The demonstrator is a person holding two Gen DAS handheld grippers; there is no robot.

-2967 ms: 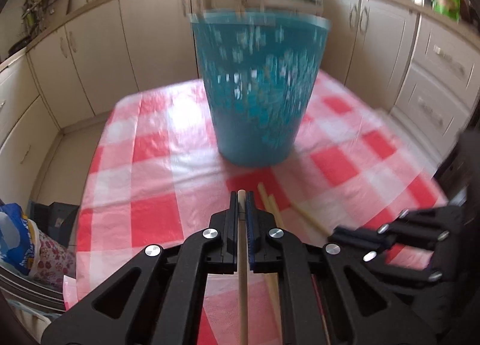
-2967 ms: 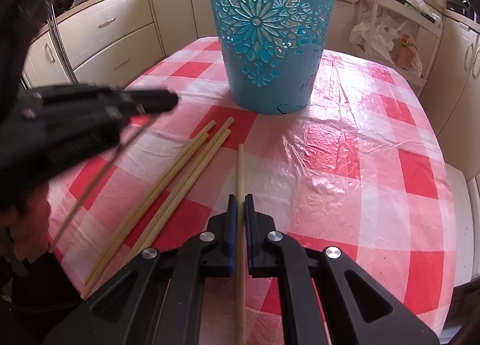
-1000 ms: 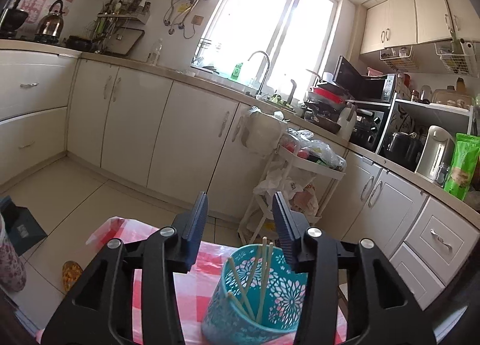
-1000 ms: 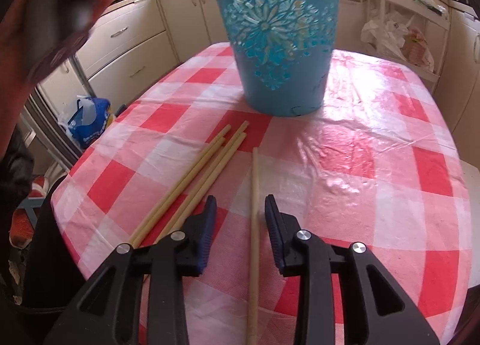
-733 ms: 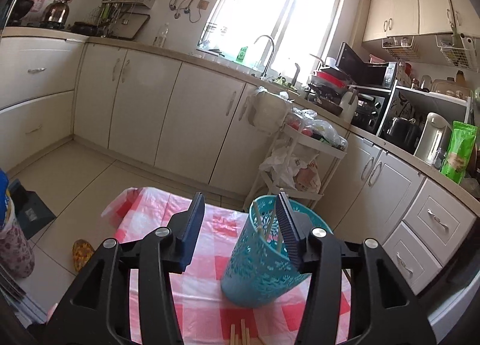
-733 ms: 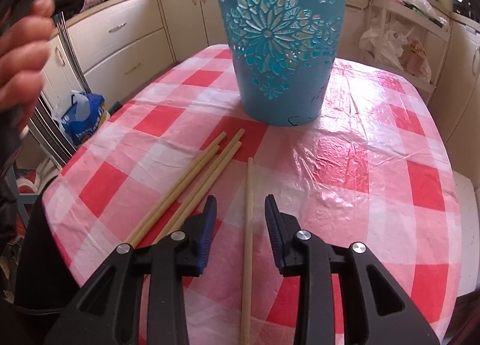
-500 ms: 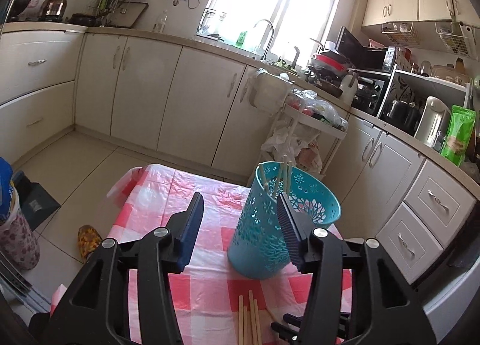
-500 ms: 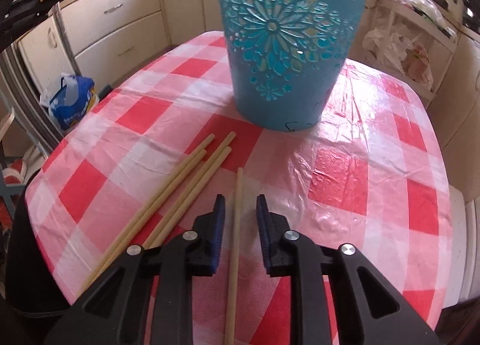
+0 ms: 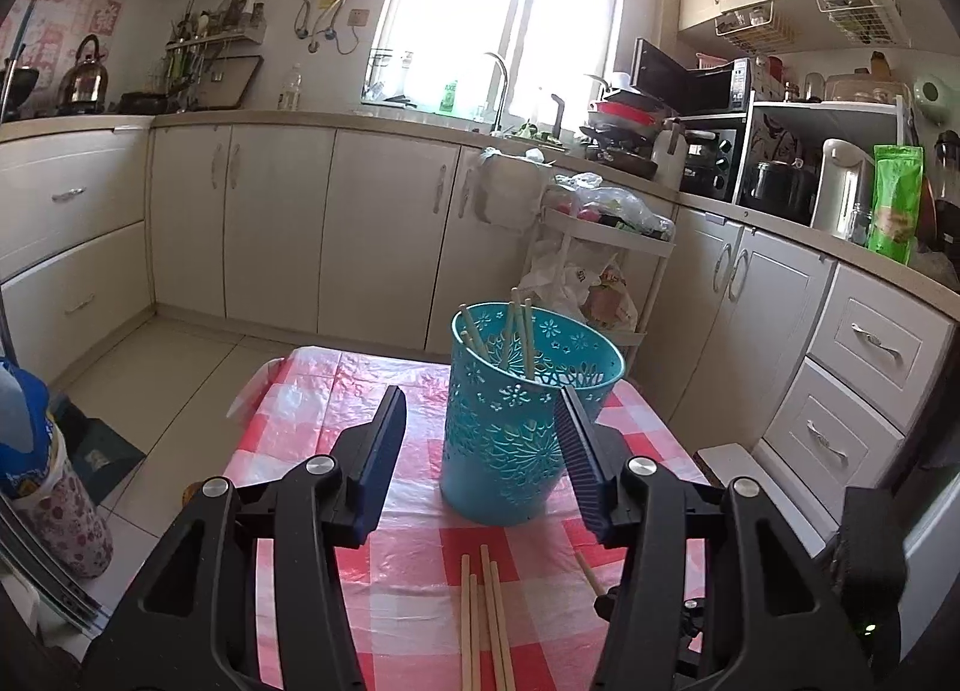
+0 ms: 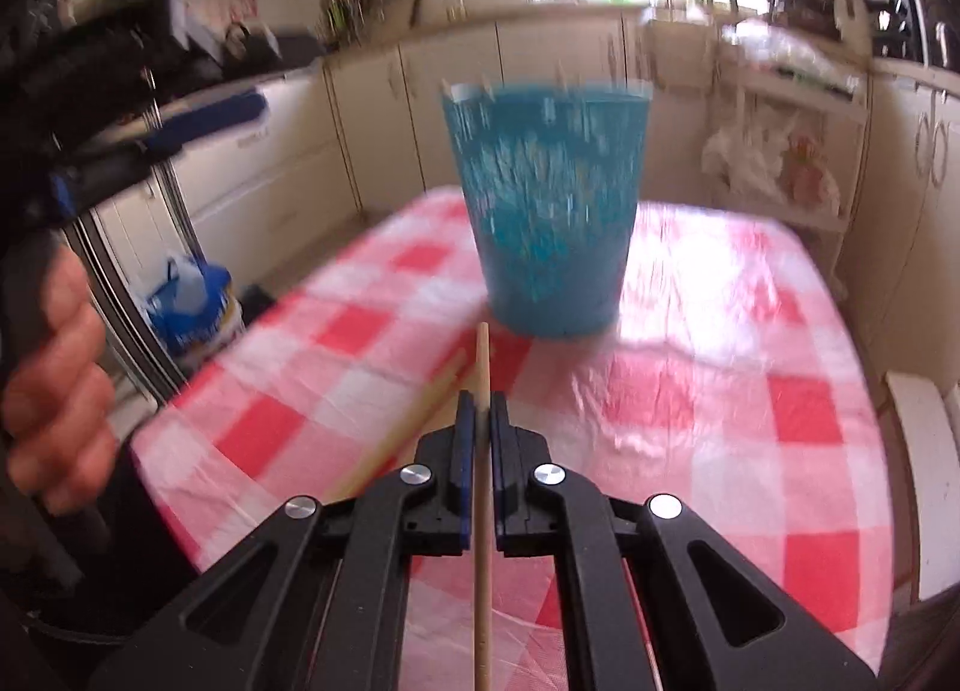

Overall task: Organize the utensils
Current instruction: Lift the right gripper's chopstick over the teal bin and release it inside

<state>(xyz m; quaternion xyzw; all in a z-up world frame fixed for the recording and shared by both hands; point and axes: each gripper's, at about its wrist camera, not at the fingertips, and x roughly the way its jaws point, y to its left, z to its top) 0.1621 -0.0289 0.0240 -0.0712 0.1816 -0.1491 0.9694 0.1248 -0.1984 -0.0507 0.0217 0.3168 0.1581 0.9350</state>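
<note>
A teal openwork basket (image 9: 516, 427) stands at the far end of the red-and-white checked table (image 9: 312, 409), with several wooden chopsticks (image 9: 517, 331) upright inside it. Three more chopsticks (image 9: 480, 613) lie on the cloth in front of it. My left gripper (image 9: 479, 400) hovers open and empty, short of the basket. In the blurred right wrist view my right gripper (image 10: 481, 403) is shut on one chopstick (image 10: 482, 367), lifted off the cloth and pointing at the basket (image 10: 546, 211). The loose chopsticks (image 10: 414, 421) lie to its left. The left gripper (image 10: 198, 120) shows at upper left.
A hand (image 10: 54, 379) holds the left tool at the left edge. A blue-and-white bag (image 10: 192, 307) sits on the floor left of the table. A white trolley (image 9: 606, 247) with bags stands behind the table. Cream cabinets line the walls.
The right gripper has shut on the single chopstick and raised it off the cloth. The left gripper has drawn back and sunk from above the basket, still open.
</note>
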